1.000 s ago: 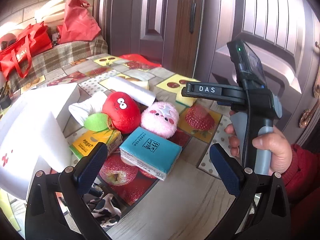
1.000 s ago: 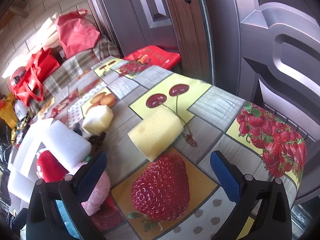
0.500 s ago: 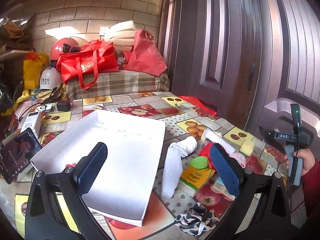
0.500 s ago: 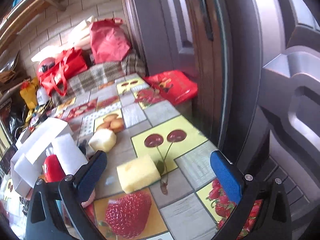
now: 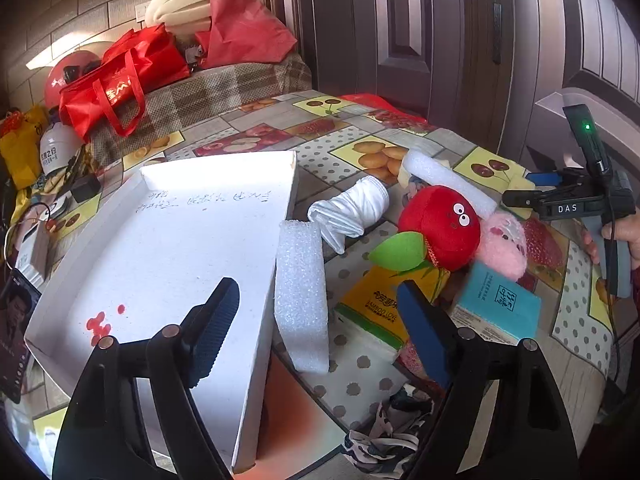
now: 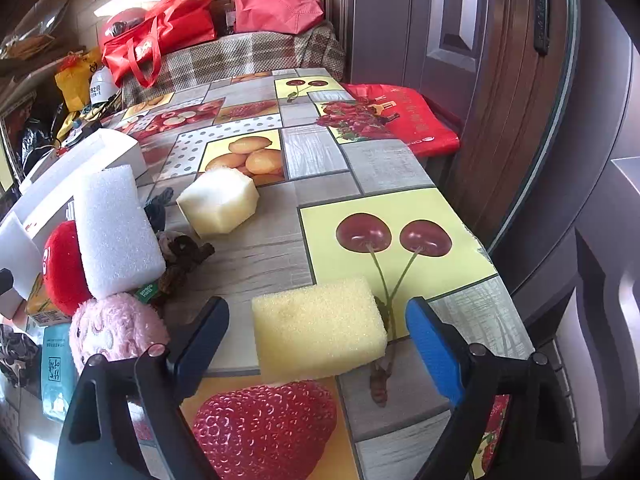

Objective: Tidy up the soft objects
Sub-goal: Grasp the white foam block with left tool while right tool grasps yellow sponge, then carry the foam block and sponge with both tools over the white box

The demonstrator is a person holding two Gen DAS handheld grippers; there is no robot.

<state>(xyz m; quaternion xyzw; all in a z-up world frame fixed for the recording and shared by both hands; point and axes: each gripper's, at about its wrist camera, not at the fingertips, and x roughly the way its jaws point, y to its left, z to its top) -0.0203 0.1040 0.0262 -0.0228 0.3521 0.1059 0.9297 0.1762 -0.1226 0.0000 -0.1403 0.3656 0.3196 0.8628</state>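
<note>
My right tongs (image 6: 316, 336) are closing around the yellow sponge (image 6: 320, 328), not yet pinching; my left tongs (image 5: 316, 312), closing too, straddle the foam strip (image 5: 300, 292) beside the tray (image 5: 160, 248).

The left gripper (image 5: 318, 322) tilts downward, its jaws closing with nothing pressed between the pads. The right gripper (image 6: 318, 340) also tilts downward, jaws closing but still apart from one another and gripping nothing. In the left wrist view, the person's right hand (image 5: 618, 240) wraps the right gripper's handle, fingers curled round it.
</note>
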